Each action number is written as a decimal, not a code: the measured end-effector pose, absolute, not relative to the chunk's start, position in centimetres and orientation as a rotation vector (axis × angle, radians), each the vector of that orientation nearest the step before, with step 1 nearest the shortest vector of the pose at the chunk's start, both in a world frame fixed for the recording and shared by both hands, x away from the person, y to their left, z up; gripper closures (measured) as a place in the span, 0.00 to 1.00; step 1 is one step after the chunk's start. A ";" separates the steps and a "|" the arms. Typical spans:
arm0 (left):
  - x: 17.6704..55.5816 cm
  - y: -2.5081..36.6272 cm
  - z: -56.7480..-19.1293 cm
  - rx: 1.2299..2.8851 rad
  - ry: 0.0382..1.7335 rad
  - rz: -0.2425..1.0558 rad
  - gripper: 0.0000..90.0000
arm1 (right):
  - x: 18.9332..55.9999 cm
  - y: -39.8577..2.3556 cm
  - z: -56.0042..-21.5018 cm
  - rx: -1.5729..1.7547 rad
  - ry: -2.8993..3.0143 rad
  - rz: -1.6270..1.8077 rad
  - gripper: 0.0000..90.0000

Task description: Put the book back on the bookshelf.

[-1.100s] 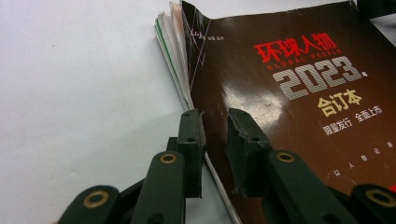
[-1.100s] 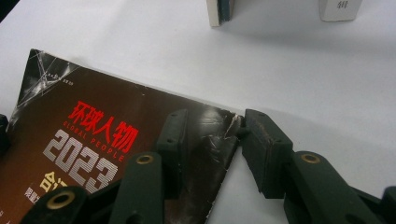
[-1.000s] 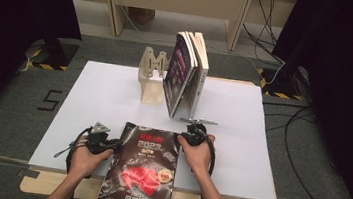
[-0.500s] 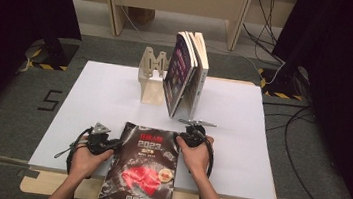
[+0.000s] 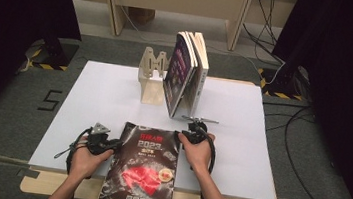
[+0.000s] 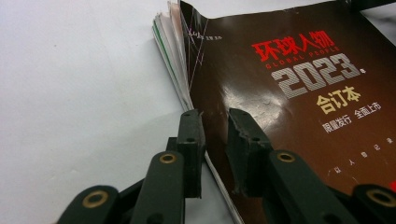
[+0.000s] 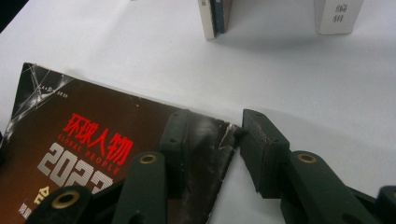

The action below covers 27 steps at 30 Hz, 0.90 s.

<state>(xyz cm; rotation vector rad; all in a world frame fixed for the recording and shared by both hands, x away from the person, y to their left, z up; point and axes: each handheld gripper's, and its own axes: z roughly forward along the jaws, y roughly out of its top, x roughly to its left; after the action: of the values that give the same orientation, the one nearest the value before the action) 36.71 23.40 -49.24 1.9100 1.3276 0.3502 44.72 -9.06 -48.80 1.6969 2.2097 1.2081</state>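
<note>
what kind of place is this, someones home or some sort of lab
Most likely a lab or recording setup, not a home: black curtains flank a table covered by a white sheet, cables trail over the grey carpet, and a person works a magazine with a hand-held gripper in each hand.

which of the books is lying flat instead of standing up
The dark magazine with the red "2023" cover lies flat at the near table edge, between both tongs. The other books stand upright against the wooden rack.

Both forearms were extended forward. The left gripper (image 5: 109, 143) was held with jaws parted narrowly; the right gripper (image 5: 192, 131) was held with jaws parted wider.
</note>
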 end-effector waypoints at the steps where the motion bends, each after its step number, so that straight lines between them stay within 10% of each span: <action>1: 36.7 23.4 -49.2 1.912 1.327 0.351 0.83 | 44.8 -9.1 -48.8 1.704 2.211 1.214 0.71; 27: 36.6 23.4 -49.3 1.905 1.326 0.351 0.83 | 45.5 -9.6 -49.4 1.709 2.189 1.317 0.74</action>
<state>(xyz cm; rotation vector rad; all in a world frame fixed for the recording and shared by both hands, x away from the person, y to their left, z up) 36.61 23.40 -49.31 1.9047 1.3259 0.3511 45.52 -9.62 -49.43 1.7086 2.1894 1.3168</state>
